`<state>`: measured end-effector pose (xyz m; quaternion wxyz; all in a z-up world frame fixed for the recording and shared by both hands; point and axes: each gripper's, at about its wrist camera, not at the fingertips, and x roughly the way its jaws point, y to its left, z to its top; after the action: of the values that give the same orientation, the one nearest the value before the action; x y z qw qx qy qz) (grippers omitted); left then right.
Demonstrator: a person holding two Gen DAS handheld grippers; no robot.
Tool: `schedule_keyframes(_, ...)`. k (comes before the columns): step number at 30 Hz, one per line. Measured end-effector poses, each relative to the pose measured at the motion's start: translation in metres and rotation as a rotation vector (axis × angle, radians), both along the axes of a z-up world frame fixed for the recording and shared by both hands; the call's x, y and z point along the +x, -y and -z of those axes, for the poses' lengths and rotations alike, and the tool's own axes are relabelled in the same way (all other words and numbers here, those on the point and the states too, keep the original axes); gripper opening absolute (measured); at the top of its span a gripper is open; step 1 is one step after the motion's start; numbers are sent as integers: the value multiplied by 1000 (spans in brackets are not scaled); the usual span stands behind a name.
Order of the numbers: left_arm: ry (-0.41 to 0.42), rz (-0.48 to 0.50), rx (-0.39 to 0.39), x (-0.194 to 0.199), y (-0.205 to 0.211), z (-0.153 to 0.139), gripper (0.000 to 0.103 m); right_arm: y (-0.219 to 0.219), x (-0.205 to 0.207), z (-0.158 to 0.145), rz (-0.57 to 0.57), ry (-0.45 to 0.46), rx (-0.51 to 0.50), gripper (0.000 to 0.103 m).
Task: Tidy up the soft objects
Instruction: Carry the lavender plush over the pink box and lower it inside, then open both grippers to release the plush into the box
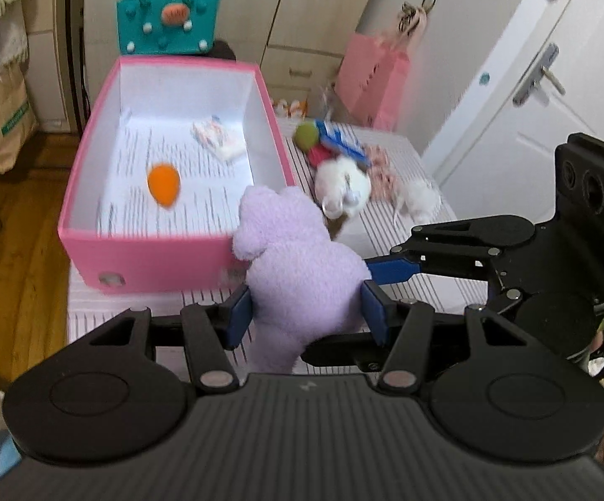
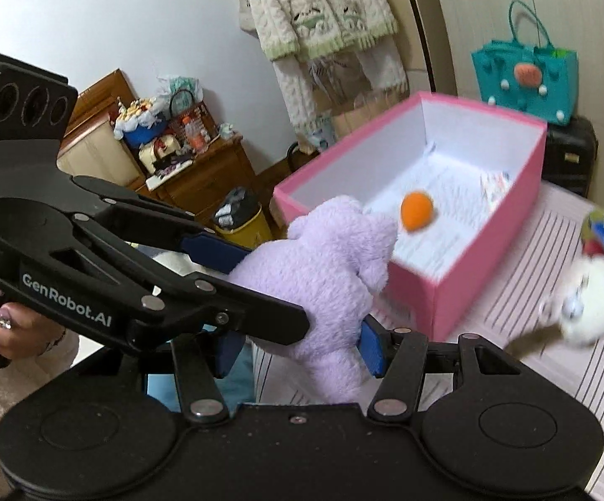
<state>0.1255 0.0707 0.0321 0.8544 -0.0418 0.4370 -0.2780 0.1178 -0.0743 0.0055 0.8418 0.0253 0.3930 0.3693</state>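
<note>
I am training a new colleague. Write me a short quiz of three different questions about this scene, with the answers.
1. True or false: the orange ball lies inside the pink box.
2. What do the left tool and the right tool both grip?
A. the purple plush toy
B. a green cup
C. a wooden spoon
3. Fill in (inside or outside): the white plush toy lies ___ the pink box.

Key: 1 true; 2 A; 3 outside.
</note>
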Motion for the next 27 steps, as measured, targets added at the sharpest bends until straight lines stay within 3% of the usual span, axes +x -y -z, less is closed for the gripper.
schedule_keyframes(9,107,-45,-38,66,-6,-6,53,-8,65,-15,45,102,-47,62)
schedule_keyframes(21,73,-155,-81,178,-16,29,53,-18,183,12,49,82,-94,62)
schedule_keyframes(27,17,-191,-56,223,-20,56,52,-35,224,35,7,138,-199,62)
